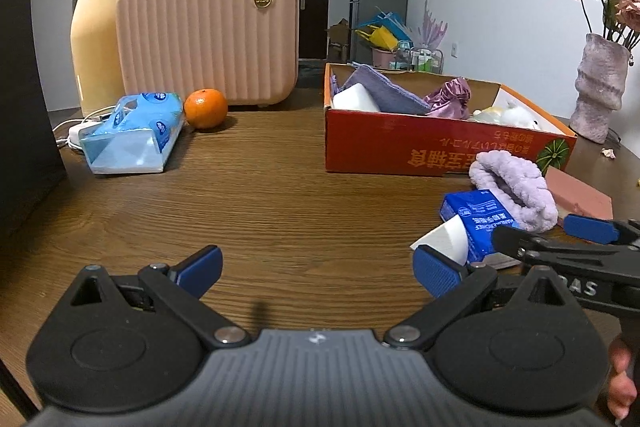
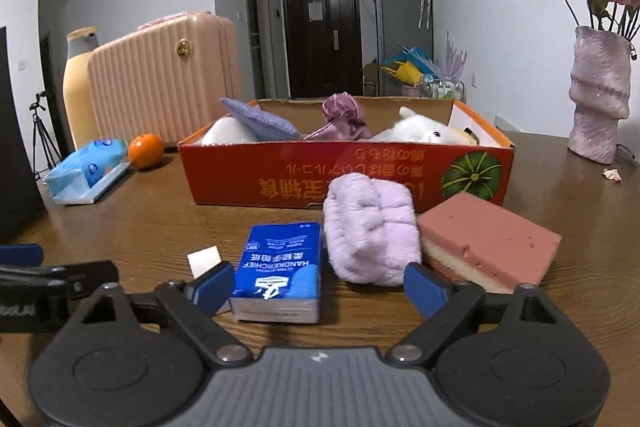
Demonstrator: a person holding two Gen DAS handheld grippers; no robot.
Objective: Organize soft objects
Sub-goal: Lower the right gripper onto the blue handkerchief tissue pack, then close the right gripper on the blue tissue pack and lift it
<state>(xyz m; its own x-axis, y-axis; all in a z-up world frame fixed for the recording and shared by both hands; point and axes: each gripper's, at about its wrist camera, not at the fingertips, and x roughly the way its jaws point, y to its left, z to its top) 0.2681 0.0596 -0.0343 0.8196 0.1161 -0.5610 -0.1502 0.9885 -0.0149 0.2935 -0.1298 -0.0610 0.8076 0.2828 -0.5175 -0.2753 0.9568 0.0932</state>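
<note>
At lower centre of the right wrist view, the right hand-held gripper point(image 2: 318, 291) stands released, its jaws straddling a blue tissue pack point(image 2: 280, 267) and the near end of a lilac fluffy cloth point(image 2: 370, 227) on the worktop point(image 2: 140, 227), before the orange box point(image 2: 344, 171). The left hand-held gripper point(image 1: 318, 273) gapes, grasping nothing.

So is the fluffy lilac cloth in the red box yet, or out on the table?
Out. The lilac cloth lies on the table in front of the red box, between the tissue pack and the sponge.
</note>
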